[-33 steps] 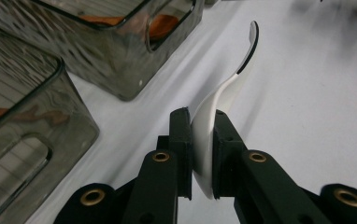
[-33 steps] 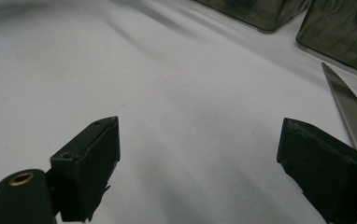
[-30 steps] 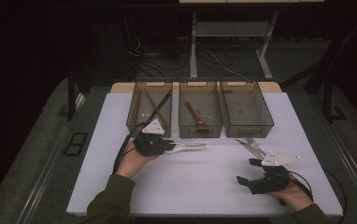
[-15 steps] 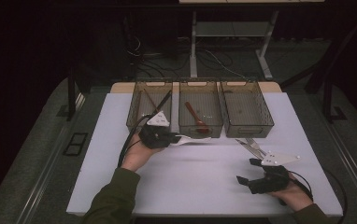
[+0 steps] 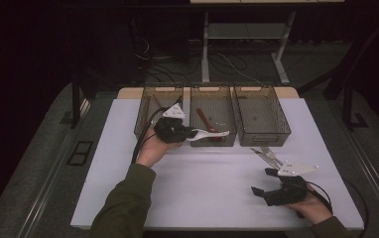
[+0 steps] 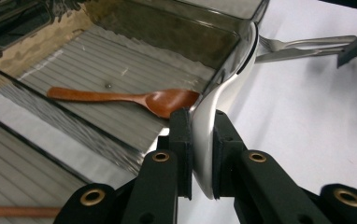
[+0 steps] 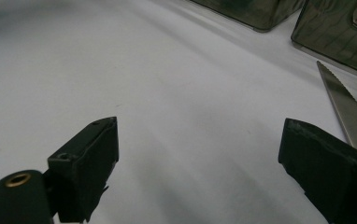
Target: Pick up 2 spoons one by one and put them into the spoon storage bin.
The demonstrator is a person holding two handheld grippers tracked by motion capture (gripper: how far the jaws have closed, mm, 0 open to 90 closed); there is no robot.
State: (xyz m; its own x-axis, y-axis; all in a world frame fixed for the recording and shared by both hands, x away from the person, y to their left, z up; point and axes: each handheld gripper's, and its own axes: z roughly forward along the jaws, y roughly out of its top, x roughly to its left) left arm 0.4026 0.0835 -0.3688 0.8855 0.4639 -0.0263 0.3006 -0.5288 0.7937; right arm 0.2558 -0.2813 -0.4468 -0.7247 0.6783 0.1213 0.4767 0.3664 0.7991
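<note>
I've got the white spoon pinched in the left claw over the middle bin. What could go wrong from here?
1. The left claw grips the white spoon by a thin edge, so it may twist or slip out.
2. The spoon's far end sits close to the middle bin's wall and could catch on it.
3. It may land on the wooden spoon already inside and rest unevenly.

i'm seeing three bins (image 5: 260, 119) standing side by side along the far edge of the table (image 5: 197, 188), blocking any level pass there. the middle bin's near wall (image 6: 228, 56) is rising right against the white spoon (image 6: 214, 126). a knife and fork (image 5: 266, 154) are lying just beyond my right gripper (image 7: 200, 163); the near tabletop is lying open.
</note>
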